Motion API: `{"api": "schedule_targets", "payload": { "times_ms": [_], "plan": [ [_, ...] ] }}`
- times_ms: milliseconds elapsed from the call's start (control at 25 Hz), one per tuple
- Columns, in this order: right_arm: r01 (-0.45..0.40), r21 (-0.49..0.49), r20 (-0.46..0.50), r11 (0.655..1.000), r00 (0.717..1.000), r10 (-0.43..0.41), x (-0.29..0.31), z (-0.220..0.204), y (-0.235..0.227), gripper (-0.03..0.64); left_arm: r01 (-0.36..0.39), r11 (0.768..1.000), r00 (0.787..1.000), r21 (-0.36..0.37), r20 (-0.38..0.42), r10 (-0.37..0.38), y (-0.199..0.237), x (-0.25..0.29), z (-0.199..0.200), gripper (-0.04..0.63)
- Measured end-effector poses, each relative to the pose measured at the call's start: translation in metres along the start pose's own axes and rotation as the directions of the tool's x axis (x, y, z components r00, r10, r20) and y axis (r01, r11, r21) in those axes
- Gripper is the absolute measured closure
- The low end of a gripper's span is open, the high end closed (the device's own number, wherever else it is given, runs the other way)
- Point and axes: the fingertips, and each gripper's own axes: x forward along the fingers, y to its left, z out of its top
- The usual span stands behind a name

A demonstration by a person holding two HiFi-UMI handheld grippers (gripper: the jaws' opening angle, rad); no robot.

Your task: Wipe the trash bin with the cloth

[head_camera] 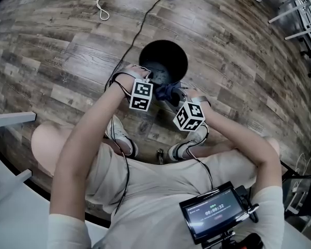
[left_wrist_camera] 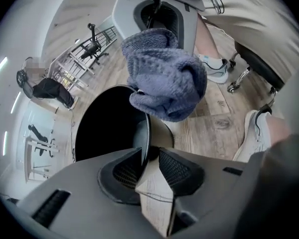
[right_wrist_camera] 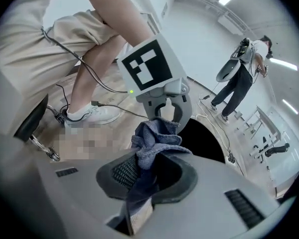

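Bunching up, the cloth [right_wrist_camera: 157,133] sits pinched inside the right claw [right_wrist_camera: 150,176].

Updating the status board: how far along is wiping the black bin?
Done: the right gripper is clamped on the blue fuzzy cloth. In hand: cloth held over the near rim of the round black trash bin; the left gripper straddles that rim, jaws apart. Left: the wiping itself; no wiped patch can be told.
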Motion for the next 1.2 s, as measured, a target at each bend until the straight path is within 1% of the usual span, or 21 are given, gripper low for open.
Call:
{"api": "schedule_targets", "payload": {
  "times_ms": [80, 200, 280, 400, 480, 720, 800, 960, 1040, 1120, 1200],
  "plan": [
    [-0.002, -0.004, -0.010, 1.000, 1.000, 0.002, 0.006, 0.000, -0.001, 0.552, 0.006, 1.000, 1.000, -0.002, 0.007, -0.006, -0.003, -0.001, 0.005, 0.479],
    [-0.025, -0.024, -0.042, 0.999, 0.999, 0.024, 0.023, -0.016, 0.003, 0.552, 0.009, 1.000, 1.000, -0.007, 0.021, -0.008, -0.006, -0.001, 0.011, 0.485],
    [-0.051, -0.061, -0.067, 0.997, 0.997, 0.047, 0.036, -0.032, 0.009, 0.552, 0.012, 1.000, 0.999, -0.017, 0.034, -0.011, -0.007, -0.001, 0.015, 0.489],
    [-0.084, -0.142, -0.120, 0.986, 0.991, 0.068, 0.058, -0.062, 0.020, 0.552, 0.018, 0.999, 0.998, -0.041, 0.053, -0.016, -0.008, -0.001, 0.018, 0.494],
    [-0.097, -0.161, -0.137, 0.982, 0.988, 0.075, 0.072, -0.079, 0.024, 0.552, 0.022, 0.998, 0.998, -0.067, 0.065, -0.018, -0.007, -0.002, 0.022, 0.497],
    [-0.117, -0.170, -0.200, 0.978, 0.976, 0.082, 0.118, -0.116, 0.033, 0.552, 0.036, 0.987, 0.993, -0.155, 0.118, -0.017, -0.002, -0.005, 0.035, 0.523],
    [-0.133, -0.168, -0.231, 0.977, 0.969, 0.092, 0.134, -0.129, 0.040, 0.552, 0.043, 0.982, 0.992, -0.184, 0.125, -0.020, -0.002, -0.005, 0.039, 0.528],
    [-0.171, -0.207, -0.308, 0.963, 0.946, 0.101, 0.165, -0.157, 0.051, 0.552, 0.034, 0.976, 0.993, -0.217, 0.118, -0.008, 0.002, -0.004, 0.043, 0.529],
    [-0.182, -0.190, -0.349, 0.965, 0.931, 0.107, 0.178, -0.171, 0.056, 0.552, 0.027, 0.970, 0.994, -0.243, 0.109, -0.001, 0.002, -0.003, 0.044, 0.529],
    [-0.166, -0.111, -0.370, 0.980, 0.922, 0.114, 0.186, -0.180, 0.056, 0.552, 0.018, 0.959, 0.995, -0.284, 0.101, 0.011, 0.005, -0.001, 0.047, 0.529],
    [-0.136, -0.017, -0.372, 0.991, 0.920, 0.120, 0.188, -0.182, 0.052, 0.552, 0.010, 0.942, 0.995, -0.335, 0.101, 0.025, 0.010, 0.000, 0.050, 0.529]
  ]
}}
